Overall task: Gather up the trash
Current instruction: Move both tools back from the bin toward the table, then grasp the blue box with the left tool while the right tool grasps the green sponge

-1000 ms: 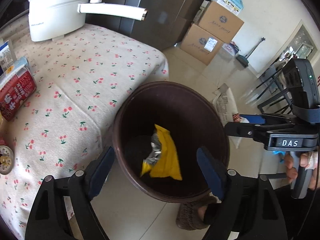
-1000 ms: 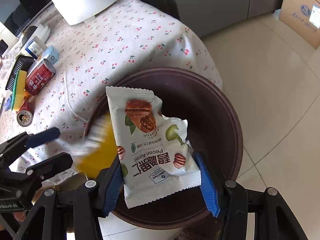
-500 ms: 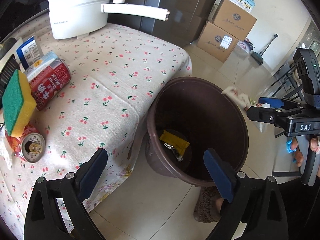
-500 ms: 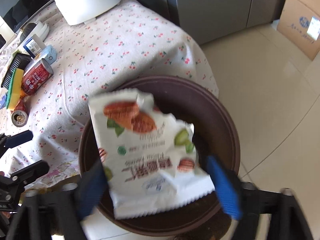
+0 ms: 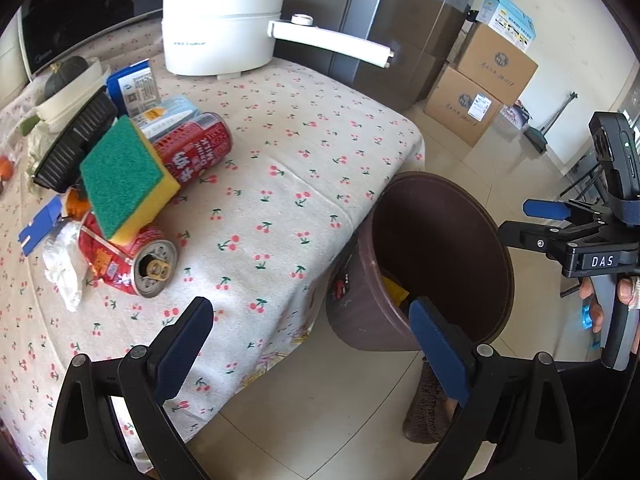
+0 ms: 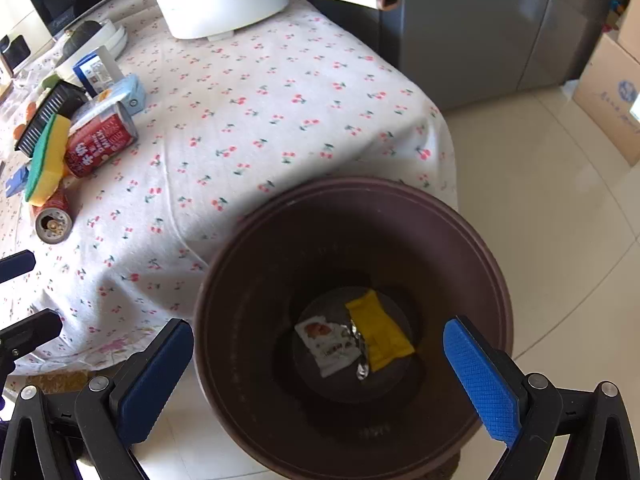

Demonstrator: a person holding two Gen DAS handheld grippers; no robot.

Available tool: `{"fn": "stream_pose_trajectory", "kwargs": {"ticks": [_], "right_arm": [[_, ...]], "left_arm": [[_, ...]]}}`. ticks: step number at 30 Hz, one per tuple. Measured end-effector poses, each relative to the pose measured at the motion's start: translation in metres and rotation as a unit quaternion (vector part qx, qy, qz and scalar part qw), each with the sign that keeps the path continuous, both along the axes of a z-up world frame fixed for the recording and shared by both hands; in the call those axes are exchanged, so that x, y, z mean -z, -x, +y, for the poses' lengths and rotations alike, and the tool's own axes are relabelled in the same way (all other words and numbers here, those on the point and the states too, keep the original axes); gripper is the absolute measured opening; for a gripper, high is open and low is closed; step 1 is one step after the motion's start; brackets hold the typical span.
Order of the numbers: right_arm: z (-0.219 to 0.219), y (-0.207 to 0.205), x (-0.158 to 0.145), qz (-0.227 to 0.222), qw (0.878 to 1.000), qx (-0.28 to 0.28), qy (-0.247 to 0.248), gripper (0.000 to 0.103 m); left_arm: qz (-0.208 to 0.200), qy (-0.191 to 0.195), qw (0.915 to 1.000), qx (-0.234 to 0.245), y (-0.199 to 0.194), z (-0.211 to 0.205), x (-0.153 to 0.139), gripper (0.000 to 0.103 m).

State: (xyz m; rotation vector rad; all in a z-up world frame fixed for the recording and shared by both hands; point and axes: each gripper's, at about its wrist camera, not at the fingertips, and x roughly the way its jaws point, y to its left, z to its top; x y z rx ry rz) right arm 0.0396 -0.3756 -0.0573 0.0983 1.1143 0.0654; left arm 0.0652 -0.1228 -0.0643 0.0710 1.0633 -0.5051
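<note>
Your right gripper [image 6: 320, 380]: jaws opening, already spread wide, nothing between the blue textured pads [image 6: 480, 380]. It hangs over the mouth of the round dark-brown plastic trash bin [image 6: 256, 280], which stands on the pale tiled floor [image 6: 540, 200] against the table's corner. At the bin's bottom lie a white nut-snack wrapper [image 6: 326, 344] and a yellow foil-lined packet [image 6: 382, 334], side by side and touching.

Your left gripper [image 5: 312, 344]: jaws wide apart, empty, its blue pads straddling the table edge and the bin's near rim. Only a sliver of the yellow packet shows inside the bin from this side.

Trash left on the cherry-print tablecloth [image 5: 288, 168]: a dented red drink can [image 5: 132, 264] lying on its side, open end toward you, with a crumpled white tissue [image 5: 64, 264] just beside it. A green-and-yellow scrub sponge [image 5: 124, 176] rests tilted across that can and a second red can [image 5: 196, 148] behind it. A light-blue carton [image 5: 172, 114] and a black ribbed tray [image 5: 76, 140] lie against the pile. At the far end stands a white electric pot with a long handle [image 5: 224, 36]. Cardboard boxes [image 5: 480, 88] are stacked by the wall.
</note>
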Motion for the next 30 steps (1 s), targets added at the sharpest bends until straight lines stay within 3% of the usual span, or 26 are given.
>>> {"fn": "stream_pose_trajectory", "kwargs": {"ticks": [12,30], "right_arm": [[0.050,-0.018,-0.007,-0.006,0.999,-0.035,0.001,0.103],[0.163,-0.067,-0.014,-0.022,0.995,-0.094,-0.022,0.103]], "left_arm": [[-0.004,0.004,0.9971,-0.076,-0.004,0.076,-0.014,0.100],[0.024,-0.005,0.9824,-0.185,-0.020,0.185,-0.002,0.100]]}}
